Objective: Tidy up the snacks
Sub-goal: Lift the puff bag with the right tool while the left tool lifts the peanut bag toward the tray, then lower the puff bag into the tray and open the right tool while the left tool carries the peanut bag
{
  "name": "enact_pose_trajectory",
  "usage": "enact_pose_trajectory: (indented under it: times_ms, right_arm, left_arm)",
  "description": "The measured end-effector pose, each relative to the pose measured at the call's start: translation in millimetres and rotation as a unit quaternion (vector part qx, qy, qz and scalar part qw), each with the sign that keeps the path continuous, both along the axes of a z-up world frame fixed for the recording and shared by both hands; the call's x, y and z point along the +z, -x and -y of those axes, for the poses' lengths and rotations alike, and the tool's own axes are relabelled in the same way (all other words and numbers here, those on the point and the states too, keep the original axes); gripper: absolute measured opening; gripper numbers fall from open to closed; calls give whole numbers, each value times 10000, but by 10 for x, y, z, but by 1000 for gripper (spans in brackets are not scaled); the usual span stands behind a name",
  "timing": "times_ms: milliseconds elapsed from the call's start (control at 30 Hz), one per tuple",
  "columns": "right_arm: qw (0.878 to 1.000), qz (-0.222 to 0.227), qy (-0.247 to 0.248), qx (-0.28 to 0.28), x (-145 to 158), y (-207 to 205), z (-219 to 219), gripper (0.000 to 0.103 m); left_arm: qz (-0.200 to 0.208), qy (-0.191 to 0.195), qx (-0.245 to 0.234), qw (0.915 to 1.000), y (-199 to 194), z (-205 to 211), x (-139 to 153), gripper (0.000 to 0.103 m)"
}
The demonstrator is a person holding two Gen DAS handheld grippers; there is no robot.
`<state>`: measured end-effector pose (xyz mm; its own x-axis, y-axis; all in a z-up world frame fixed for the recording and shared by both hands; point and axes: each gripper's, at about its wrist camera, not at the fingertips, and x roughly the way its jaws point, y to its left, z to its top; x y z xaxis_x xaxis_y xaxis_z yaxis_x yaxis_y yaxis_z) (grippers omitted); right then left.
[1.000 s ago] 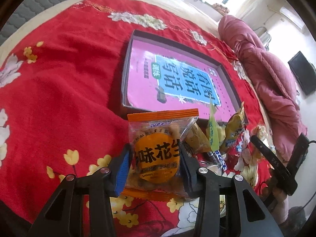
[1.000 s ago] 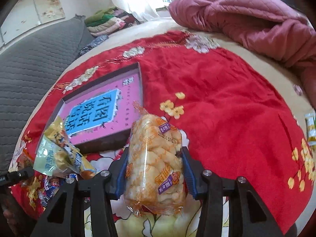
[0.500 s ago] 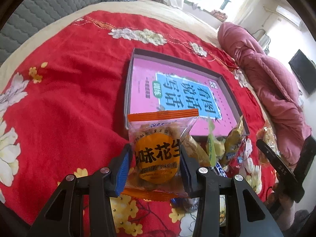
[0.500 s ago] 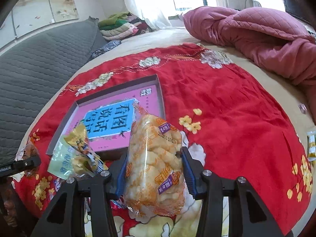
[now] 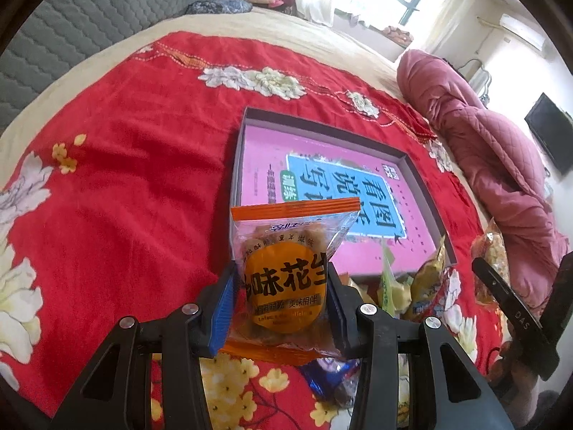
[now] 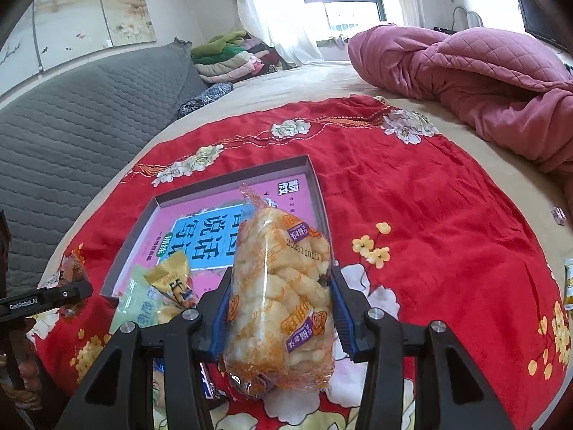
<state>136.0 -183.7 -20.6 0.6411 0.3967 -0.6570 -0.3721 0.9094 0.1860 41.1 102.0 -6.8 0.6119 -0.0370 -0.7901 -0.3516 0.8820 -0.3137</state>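
The shallow box point(image 5: 422, 182) lies just ahead of both tools: left tool point(image 5: 281, 302) clamps the peanut packet point(image 5: 286, 283), right tool point(image 6: 279, 308) the puffed-snack bag point(image 6: 279, 304).

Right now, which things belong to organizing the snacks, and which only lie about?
For the job:
- peanut packet
- puffed snack bag
- shallow box
- loose snack pile

Lying about:
- pink quilt
- folded clothes
- red cloth
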Motion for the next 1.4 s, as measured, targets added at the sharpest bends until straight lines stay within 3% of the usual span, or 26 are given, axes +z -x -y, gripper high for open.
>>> enact_pose_trajectory:
  times_ms: [700, 1400]
  right_arm:
    - [9995, 291, 109, -109, 140, -158, -144, 49]
    - [9996, 254, 138, -64, 67, -354, -314, 49]
  left_arm:
    - [142, -158, -61, 9998, -312, -44, 21, 47]
    - [108, -196, -203, 9995, -616, -67, -58, 47]
